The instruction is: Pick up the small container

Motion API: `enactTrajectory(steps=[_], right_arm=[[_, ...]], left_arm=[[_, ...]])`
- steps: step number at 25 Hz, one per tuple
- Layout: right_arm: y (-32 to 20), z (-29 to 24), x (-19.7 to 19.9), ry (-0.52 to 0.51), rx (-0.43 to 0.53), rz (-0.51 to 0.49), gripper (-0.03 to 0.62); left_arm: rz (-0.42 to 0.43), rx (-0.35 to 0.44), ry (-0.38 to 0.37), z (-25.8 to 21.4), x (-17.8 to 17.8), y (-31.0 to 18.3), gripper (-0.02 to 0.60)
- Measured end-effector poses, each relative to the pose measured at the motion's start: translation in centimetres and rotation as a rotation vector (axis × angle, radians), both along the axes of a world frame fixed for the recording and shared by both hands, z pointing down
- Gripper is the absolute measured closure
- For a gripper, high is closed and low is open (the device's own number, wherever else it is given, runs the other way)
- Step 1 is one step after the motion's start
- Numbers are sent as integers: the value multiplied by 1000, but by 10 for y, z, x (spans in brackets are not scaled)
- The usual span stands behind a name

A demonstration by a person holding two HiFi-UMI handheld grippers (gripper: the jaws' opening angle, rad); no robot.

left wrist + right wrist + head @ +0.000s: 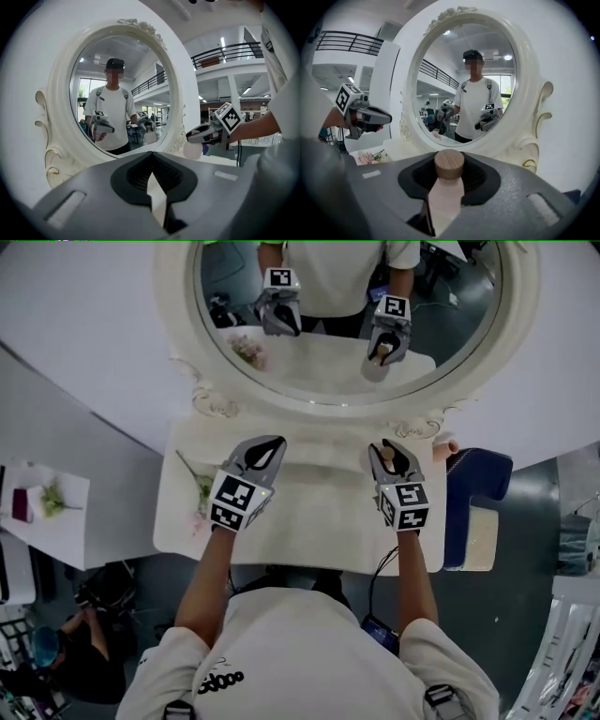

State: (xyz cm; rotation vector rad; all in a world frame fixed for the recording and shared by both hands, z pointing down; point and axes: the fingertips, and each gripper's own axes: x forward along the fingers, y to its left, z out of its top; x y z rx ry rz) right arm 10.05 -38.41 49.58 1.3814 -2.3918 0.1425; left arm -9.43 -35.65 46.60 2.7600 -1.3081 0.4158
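The small container is a pale, frosted bottle with a round wooden cap. It stands upright between the jaws of my right gripper, which is shut on it. In the head view this gripper hovers over the right part of the white vanity table with the container in it. The left gripper view shows the bottle hanging under the right gripper, lifted off the tabletop. My left gripper floats over the table's left half, jaws together, holding nothing.
A large oval mirror in an ornate white frame stands at the table's back and reflects both grippers. Pink flowers lie at the table's left edge. A blue stool stands to the right. A small side table stands far left.
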Motion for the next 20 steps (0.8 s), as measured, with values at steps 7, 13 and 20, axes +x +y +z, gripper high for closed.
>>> enactTrajectory(steps=[7, 13, 20], right_arm=[[57, -71, 18, -8, 70, 36, 476], [95, -114, 37, -17, 104, 23, 476], [106, -152, 52, -19, 161, 16, 477]], left_arm=[[57, 91, -16, -51, 1, 9, 563], [60, 156, -24, -84, 12, 26, 563], [74, 218, -14, -111, 36, 31, 563]])
